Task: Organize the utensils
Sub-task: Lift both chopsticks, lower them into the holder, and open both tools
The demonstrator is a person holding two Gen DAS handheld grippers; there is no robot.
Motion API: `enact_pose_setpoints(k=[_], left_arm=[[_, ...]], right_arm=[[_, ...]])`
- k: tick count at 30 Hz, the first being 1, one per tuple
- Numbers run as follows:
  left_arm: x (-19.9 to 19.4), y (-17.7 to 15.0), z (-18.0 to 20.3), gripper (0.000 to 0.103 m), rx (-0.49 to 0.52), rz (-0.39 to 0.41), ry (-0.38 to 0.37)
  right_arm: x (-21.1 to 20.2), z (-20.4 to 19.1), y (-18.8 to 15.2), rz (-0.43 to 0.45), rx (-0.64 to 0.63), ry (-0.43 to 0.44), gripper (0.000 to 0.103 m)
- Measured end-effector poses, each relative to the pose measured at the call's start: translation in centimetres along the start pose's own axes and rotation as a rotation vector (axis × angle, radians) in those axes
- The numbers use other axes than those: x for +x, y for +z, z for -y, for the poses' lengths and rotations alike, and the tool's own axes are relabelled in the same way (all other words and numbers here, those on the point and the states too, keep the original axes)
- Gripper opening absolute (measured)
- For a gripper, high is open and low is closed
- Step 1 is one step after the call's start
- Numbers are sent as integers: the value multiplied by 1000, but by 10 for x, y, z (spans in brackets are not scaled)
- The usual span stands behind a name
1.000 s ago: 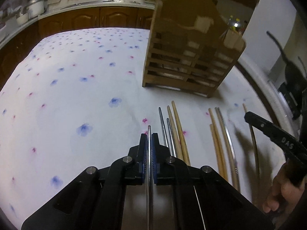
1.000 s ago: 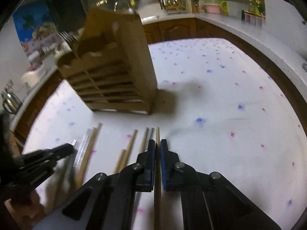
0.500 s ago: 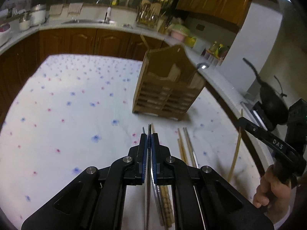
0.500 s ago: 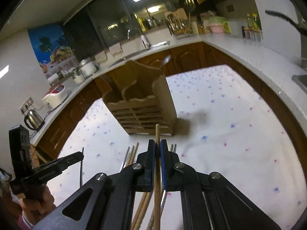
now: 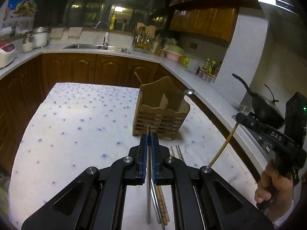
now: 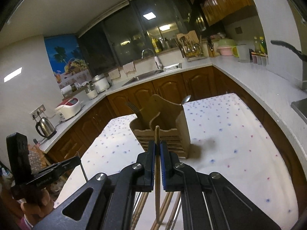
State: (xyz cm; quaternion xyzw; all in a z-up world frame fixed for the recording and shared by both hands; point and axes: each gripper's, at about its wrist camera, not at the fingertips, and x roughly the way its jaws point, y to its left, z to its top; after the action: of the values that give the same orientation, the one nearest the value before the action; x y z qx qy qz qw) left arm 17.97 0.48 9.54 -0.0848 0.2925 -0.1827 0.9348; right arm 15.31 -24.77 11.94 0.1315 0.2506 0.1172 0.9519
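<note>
Chopsticks are split between both grippers: the left gripper (image 5: 149, 140) has its fingers clamped on a metal chopstick (image 5: 148, 195), the right gripper (image 6: 157, 149) on a wooden chopstick (image 6: 157, 174). Both are held above the floral-clothed surface (image 5: 76, 126), facing the wooden utensil caddy (image 5: 161, 111). More loose chopsticks (image 5: 177, 152) lie on the cloth below.

Bench (image 5: 80, 126) under white, flower-dotted cloth.
Wooden utensil caddy (image 5: 161, 115) stands upright on it; loose chopsticks (image 5: 177, 151) lie just beside, on the near side.
</note>
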Motion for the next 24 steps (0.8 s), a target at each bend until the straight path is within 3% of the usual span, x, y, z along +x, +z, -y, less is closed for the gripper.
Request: enact_pose_setpoints(k=[14, 24], left_arm=[[-6, 23, 5, 3, 10, 68, 3], [-3, 83, 13, 3, 28, 189, 5]], right_arm=[[-5, -2, 24, 64, -14, 16, 5], [5, 3, 62, 146, -17, 4, 5]])
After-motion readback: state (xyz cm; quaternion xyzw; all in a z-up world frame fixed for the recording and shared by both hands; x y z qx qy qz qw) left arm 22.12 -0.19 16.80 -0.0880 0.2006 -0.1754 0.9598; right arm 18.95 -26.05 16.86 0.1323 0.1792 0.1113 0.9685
